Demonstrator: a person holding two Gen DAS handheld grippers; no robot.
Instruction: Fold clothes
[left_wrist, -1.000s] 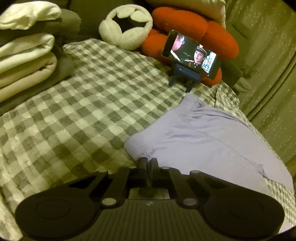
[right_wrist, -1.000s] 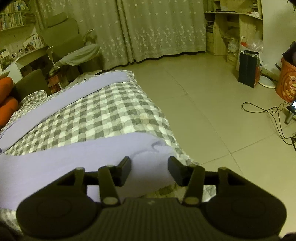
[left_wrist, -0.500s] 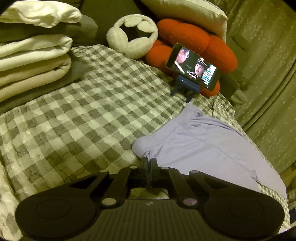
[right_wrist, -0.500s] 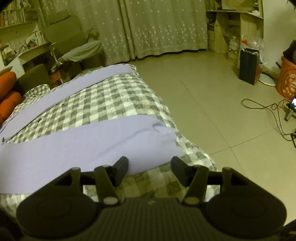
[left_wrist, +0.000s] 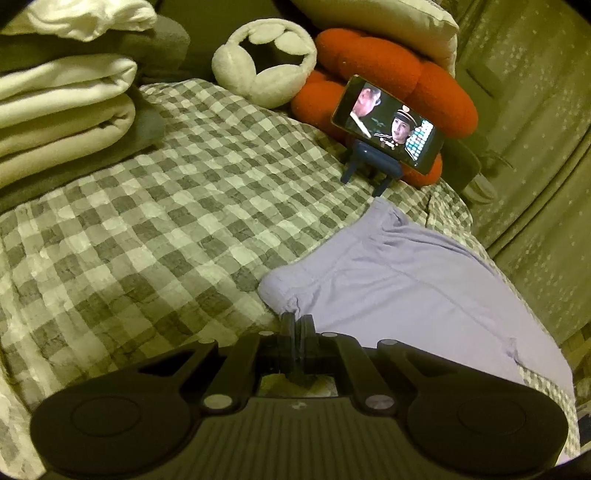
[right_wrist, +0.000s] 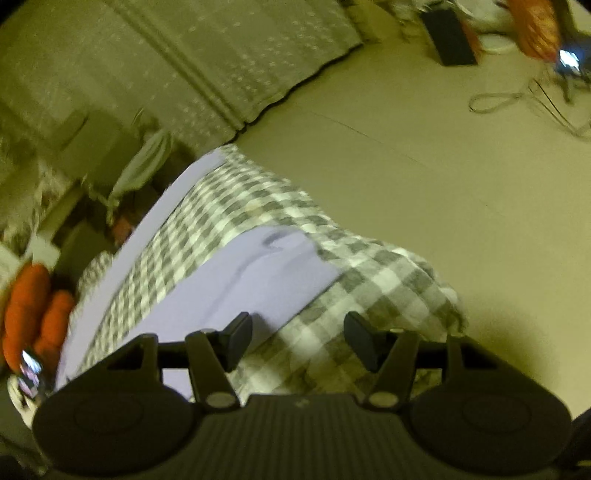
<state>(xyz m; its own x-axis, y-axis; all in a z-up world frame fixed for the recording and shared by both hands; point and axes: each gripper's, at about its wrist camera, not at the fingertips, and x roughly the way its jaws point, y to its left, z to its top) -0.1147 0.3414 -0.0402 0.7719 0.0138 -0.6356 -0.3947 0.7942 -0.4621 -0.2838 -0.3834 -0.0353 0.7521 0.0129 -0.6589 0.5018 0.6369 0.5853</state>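
Checked bedspread carries lavender trousers, pinched by left gripper; right gripper gapes; no legible writing.

A phone on a dark stand plays video at one o'clock, backed by an orange cushion; cream earmuffs lie at twelve, folded blankets at ten, on checked bedding.

The left gripper has its jaws pressed together, pinching the near corner of the lilac garment, which lies spread on the checked bedspread. Beyond it a phone on a dark stand plays video against an orange cushion; folded cream blankets are stacked far left
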